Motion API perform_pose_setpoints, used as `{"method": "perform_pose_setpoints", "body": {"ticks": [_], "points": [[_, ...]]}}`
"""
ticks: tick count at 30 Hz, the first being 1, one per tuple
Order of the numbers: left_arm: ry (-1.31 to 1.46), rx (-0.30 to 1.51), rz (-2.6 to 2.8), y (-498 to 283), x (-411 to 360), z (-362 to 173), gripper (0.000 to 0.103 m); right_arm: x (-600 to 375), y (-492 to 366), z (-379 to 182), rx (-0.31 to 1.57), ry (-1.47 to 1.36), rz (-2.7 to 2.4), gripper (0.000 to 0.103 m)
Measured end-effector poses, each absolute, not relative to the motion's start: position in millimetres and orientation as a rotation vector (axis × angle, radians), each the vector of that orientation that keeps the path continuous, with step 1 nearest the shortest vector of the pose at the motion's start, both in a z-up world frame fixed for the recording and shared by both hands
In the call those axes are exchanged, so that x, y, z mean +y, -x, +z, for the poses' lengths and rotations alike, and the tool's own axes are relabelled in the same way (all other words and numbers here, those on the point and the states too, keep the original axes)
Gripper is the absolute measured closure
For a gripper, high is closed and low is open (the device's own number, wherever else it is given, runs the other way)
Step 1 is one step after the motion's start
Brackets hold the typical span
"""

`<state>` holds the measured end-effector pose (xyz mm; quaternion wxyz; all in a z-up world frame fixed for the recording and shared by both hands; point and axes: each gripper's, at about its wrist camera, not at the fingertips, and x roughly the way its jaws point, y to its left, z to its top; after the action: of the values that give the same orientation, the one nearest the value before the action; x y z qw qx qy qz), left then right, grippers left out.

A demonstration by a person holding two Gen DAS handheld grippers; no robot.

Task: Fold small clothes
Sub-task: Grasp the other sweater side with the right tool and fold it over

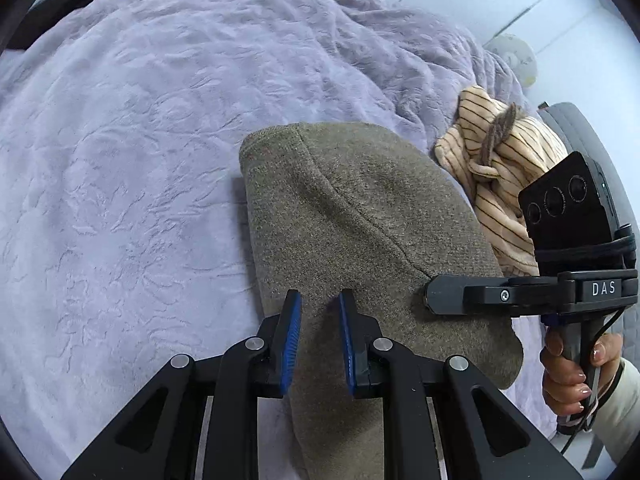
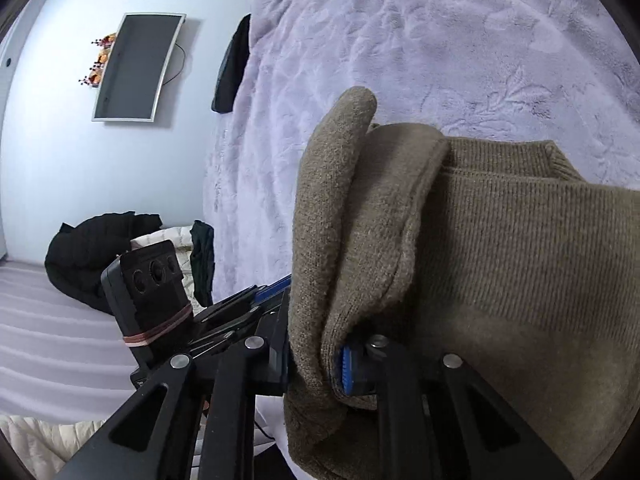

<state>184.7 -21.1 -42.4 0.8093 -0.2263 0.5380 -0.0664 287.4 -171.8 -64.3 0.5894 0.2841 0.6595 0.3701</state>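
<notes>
The olive knit (image 1: 360,216) is lying doubled on the lilac blanket (image 1: 120,160). Both tongs are pinching its near edge, the left gripper (image 1: 319,320) one part and the right gripper (image 2: 316,364) a bunched fold, probably to carry that edge over. A striped garment (image 1: 500,176) is waiting nearby.

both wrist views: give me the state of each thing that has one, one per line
olive knit garment: folded over, lying on the bed, edges gripped
left tool: shut on a fold of the garment
right tool: shut on bunched garment edge
striped beige garment: crumpled, unfolded, beside the olive one
lilac blanket: spread over the bed, wrinkled
wall screen: off, dark
</notes>
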Motion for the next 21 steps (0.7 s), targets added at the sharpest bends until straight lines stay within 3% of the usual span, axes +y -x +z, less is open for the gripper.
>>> {"method": "perform_pose_setpoints", "body": {"ticks": [10, 16, 20, 21], "points": [[0.293, 1.131, -0.345, -196.6, -127.0, -5.5, 0.084, -256.6, -231.6, -5.3, 1.378, -0.725, 0.756, 0.084], [0.211, 1.281, -0.401, -191.0, -189.2, -60.0, 0.084, -329.0, -180.7, -58.8, 1.446, -0.715, 0.487, 0.082], [0.229, 1.273, -0.375, -182.2, -190.4, -53.8, 0.084, -359.8, -159.1, -108.2, 1.516, -0.841, 0.370, 0.068], [0.231, 1.261, -0.366, -179.4, -185.7, -47.7, 0.084, -363.9, -156.5, -105.7, 1.479, -0.866, 0.364, 0.060]]}}
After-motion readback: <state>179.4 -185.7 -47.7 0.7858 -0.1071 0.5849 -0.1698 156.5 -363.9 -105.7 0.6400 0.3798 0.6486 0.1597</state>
